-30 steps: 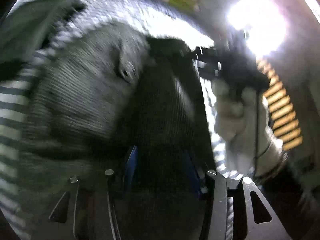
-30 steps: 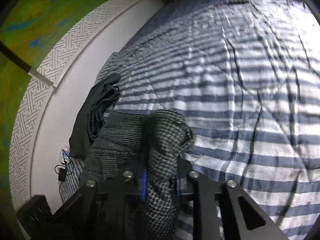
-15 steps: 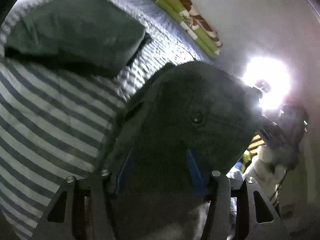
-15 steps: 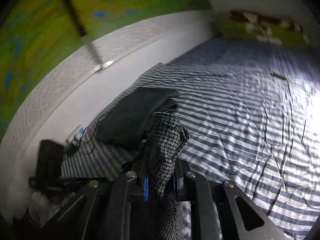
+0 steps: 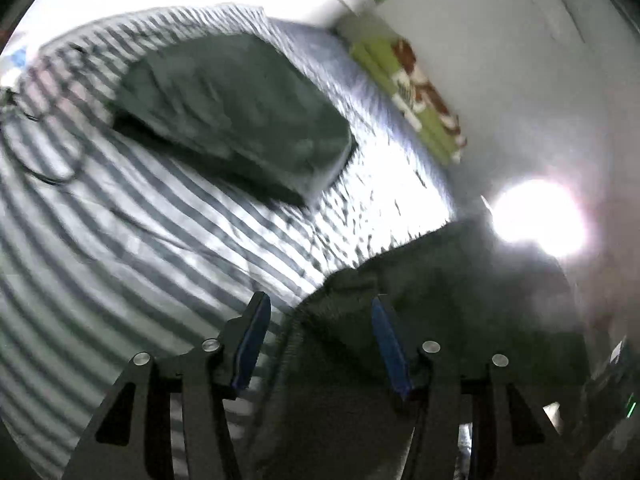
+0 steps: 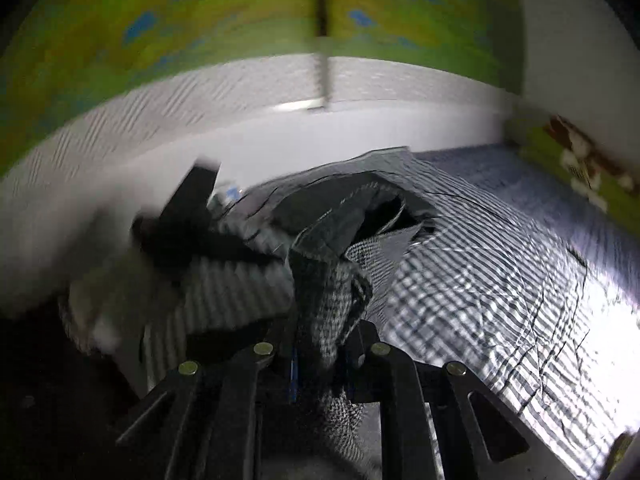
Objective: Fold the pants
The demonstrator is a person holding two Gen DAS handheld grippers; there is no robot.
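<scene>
The pants [image 5: 440, 300] are dark grey houndstooth cloth, lifted above the striped bed sheet [image 5: 140, 240]. In the left wrist view my left gripper [image 5: 320, 300] stands open. The cloth lies between its blue pads against the right one, and the sheet shows in a gap at the left pad. In the right wrist view my right gripper [image 6: 320, 344] is shut on a bunched fold of the pants [image 6: 328, 304], which rises and spreads out ahead of it. The other gripper with a white-gloved hand [image 6: 188, 216] shows blurred at the left.
A dark grey pillow [image 5: 232, 120] lies on the bed, with a thin black cable [image 5: 52, 160] to its left. A green patterned folded blanket [image 5: 412, 92] lies along the wall. A bright lamp [image 5: 536, 216] glares at the right. A green wall [image 6: 200, 20] stands behind the bed.
Both grippers swung and rolled fast, and the right one rose. In the left view the cloth filled the jaws before. Now it sits to the right and a gap has opened at the left pad.
</scene>
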